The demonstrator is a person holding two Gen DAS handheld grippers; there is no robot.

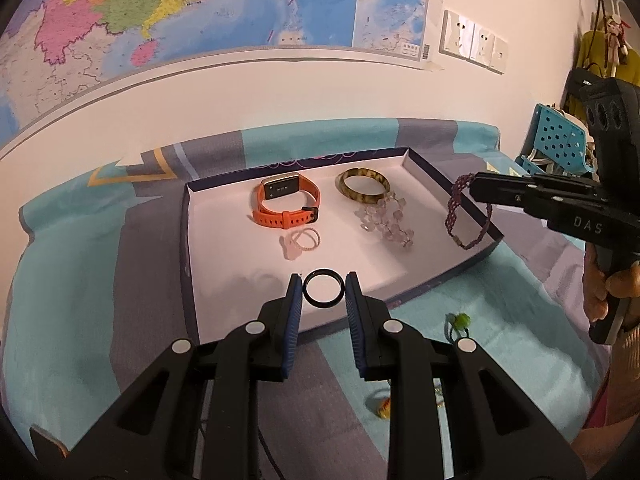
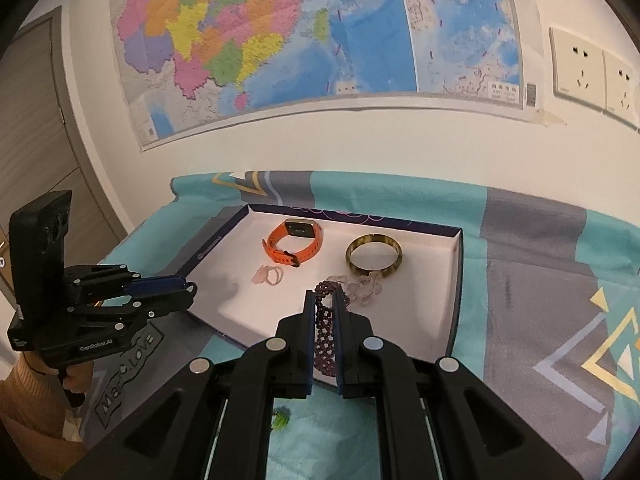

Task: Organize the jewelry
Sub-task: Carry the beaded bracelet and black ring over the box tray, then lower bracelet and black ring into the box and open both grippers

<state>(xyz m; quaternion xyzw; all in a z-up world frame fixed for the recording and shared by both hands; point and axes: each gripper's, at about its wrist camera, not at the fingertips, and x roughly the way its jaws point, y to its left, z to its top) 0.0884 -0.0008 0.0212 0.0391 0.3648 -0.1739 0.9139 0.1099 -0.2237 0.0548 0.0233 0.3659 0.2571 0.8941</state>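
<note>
jewelry lies in a shallow box [image 1: 188,240]: orange watch [image 1: 286,204] far left, amber bangle [image 1: 362,190] far right. left tongs [image 1: 323,292] grip a black ring [image 1: 323,289] above the near edge. right tongs [image 2: 323,312] are closed on a purple beaded bracelet [image 2: 325,332].

glossy black ring [image 1: 323,289], matt orange rubbery watch strap [image 1: 286,218], soft printed cloth [image 1: 80,320] (slightly fuzzy), smooth white-lined tray [image 1: 208,248].

Warm, even indoor light fills both views. A soft shadow lies on the tray [image 1: 192,240] floor near its front edge. The fisheye lens bends the map [image 2: 280,40] and wall strongly, the corners go black, and the edges are slightly blurred.
</note>
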